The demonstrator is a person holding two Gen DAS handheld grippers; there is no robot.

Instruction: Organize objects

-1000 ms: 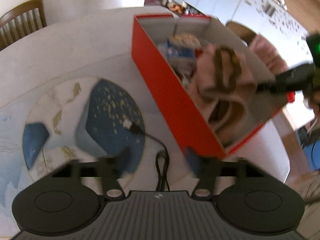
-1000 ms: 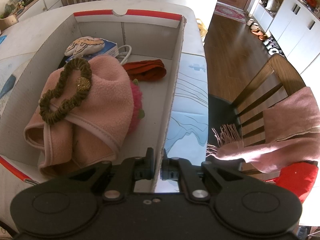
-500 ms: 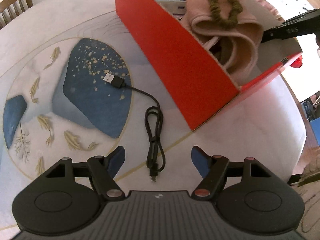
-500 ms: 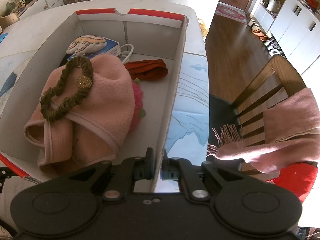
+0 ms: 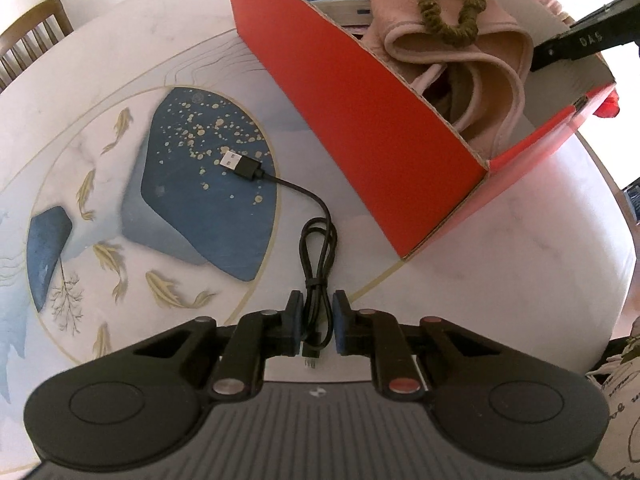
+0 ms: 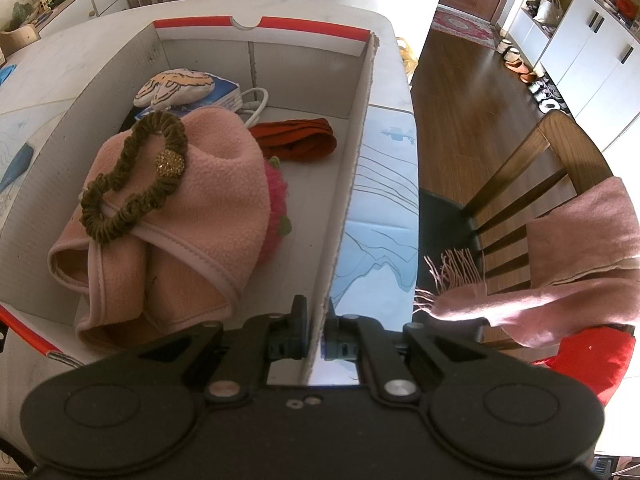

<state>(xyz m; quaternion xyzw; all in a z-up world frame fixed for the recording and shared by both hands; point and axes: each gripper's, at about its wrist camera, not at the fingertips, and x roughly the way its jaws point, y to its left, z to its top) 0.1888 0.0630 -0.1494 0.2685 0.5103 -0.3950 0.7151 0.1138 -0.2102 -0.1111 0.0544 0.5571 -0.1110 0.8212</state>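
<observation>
A black USB cable [image 5: 318,240] lies on the table, its plug on the blue mat pattern. My left gripper [image 5: 317,322] is closed around the cable's bundled near end. A red cardboard box [image 5: 360,120] stands to the right of the cable. It holds a pink fleece cloth [image 6: 192,216], an olive scrunchie [image 6: 132,184], an orange-red cloth [image 6: 296,140] and a small cushion [image 6: 176,86]. My right gripper [image 6: 318,330] is shut on the box's right wall [image 6: 356,160].
The round table [image 5: 120,60] has a blue fish-patterned mat [image 5: 200,200]. A wooden chair [image 6: 540,184] with a pink scarf [image 6: 560,280] stands right of the table. Another chair [image 5: 28,44] is at the far left.
My left gripper has come down to the cable and its fingers have closed from wide open onto the bundled end. The right gripper has kept its hold on the box wall.
</observation>
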